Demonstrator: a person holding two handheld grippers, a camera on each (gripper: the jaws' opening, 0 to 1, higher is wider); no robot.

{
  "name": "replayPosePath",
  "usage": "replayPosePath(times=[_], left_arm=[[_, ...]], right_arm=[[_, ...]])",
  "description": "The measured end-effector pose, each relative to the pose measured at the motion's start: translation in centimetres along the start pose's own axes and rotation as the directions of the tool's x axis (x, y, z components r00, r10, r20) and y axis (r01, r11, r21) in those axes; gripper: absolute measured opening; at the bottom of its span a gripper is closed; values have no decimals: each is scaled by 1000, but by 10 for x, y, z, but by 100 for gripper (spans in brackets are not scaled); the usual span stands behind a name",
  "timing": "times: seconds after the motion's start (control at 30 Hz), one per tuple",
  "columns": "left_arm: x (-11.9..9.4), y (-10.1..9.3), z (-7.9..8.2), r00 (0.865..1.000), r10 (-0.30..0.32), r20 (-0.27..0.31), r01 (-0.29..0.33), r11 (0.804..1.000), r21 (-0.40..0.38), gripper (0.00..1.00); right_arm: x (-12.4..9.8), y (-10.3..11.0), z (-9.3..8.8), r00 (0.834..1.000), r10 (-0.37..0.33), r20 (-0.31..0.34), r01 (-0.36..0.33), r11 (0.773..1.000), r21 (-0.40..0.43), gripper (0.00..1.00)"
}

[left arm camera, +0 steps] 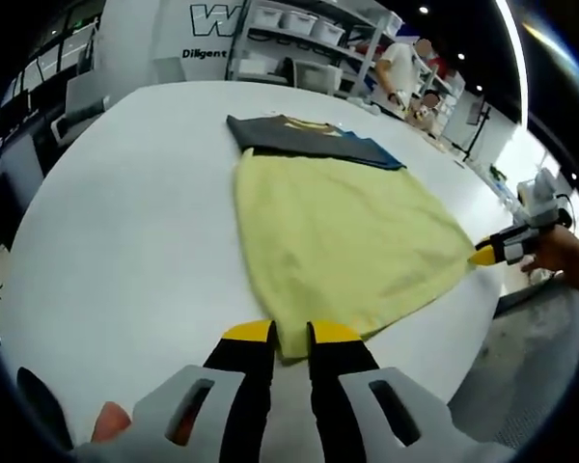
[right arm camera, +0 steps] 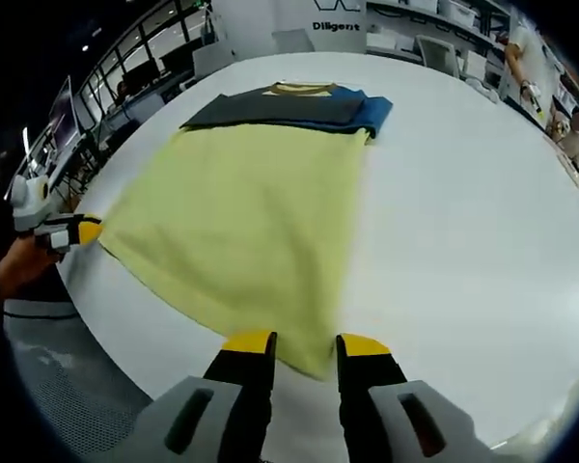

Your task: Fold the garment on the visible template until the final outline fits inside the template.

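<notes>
- The yellow garment (left arm camera: 343, 236) lies spread on the white table (left arm camera: 125, 241), far edge touching folded dark clothes (left arm camera: 309, 138).
- Left gripper (left arm camera: 289, 335) and right gripper (right arm camera: 304, 344) each pinch a near corner, jaws close-set.
- Best lift both corners level and keep the cloth taut.

Pale yellow garment (left arm camera: 343, 236) spreads plain and unpatterned across the white table (left arm camera: 125, 212). At its far edge sits a dark grey and blue folded pile (left arm camera: 309, 138) with a mustard-yellow collar band. Black jaws tipped bright yellow on the left gripper (left arm camera: 289, 334), same colours on the right gripper (right arm camera: 304, 343), grey bodies behind.
</notes>
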State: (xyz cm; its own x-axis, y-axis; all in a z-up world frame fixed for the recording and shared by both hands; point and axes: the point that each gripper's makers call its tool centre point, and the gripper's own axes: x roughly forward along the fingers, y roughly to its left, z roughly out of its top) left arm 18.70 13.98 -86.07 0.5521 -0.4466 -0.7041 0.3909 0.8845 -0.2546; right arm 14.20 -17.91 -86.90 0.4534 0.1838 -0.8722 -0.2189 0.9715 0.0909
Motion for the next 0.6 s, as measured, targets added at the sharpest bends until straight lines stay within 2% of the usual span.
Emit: replayPosePath(times=[0.17, 0.23, 0.47, 0.6], left_arm=[[0, 1, -1, 1000, 5, -3, -5, 1000, 5, 6], [1, 1, -2, 1000, 7, -7, -7, 1000, 12, 2], [1, 3, -2, 1000, 11, -8, -11, 1000, 12, 0], [-1, 3, -4, 1000, 10, -17, -10, 1000, 10, 0]], right_arm=[[1, -1, 1, 1000, -7, -1, 7, 1000, -20, 16], [1, 0, 1, 1000, -5, -3, 5, 1000, -25, 12], [0, 2, 0, 1000, 8, -3, -8, 1000, -26, 0], [-4, -1, 5, 1000, 3, 20, -3, 1000, -12, 0]])
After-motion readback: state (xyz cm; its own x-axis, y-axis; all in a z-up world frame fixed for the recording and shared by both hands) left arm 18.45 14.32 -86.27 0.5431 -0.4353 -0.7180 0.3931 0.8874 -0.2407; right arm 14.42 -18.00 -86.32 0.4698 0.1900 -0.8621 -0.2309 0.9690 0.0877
